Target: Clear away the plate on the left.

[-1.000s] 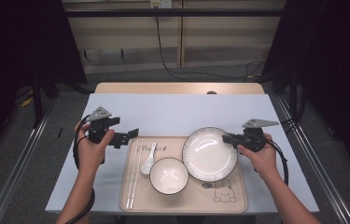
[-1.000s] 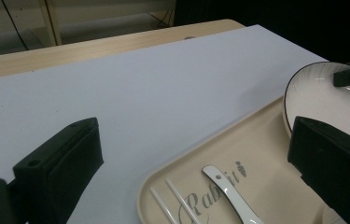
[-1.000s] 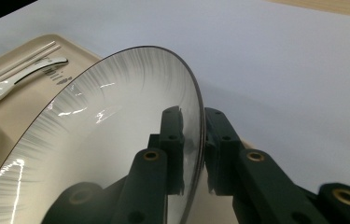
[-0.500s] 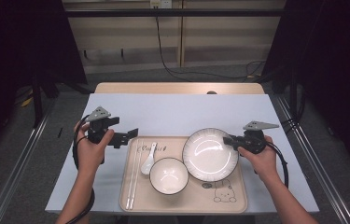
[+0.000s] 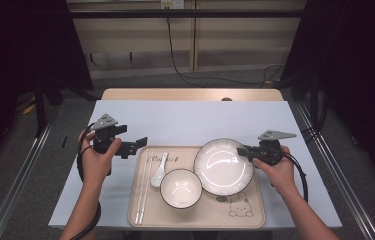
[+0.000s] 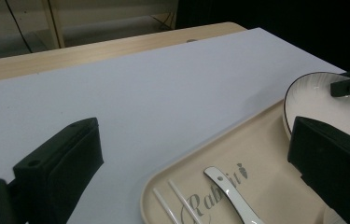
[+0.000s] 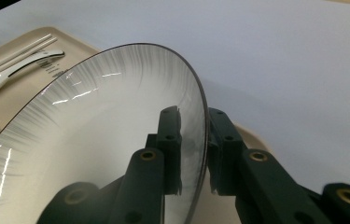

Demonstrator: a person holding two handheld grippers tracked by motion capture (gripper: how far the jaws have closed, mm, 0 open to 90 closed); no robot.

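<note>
Tray set, one plate gripped at its rim by my right gripper (image 7: 193,154).

My right gripper has its jaws clamped across the near edge of the single plate (image 5: 223,166), one jaw inside the rim and one outside; the plate, seen from the right gripper view, tilts up from the tray (image 5: 252,212) and extends ahead and to the left of the jaws. My left gripper (image 5: 134,147) hovers with jaws wide apart, holding nothing, just off the tray's corner. Count: one tray, one plate, one bowl (image 5: 180,188), one spoon (image 5: 158,170), two chopsticks (image 5: 142,187). Spoon and chopsticks lie ahead of the left jaws, long axes running away from the person, the spoon's handle toward the far edge of the tray.
</note>
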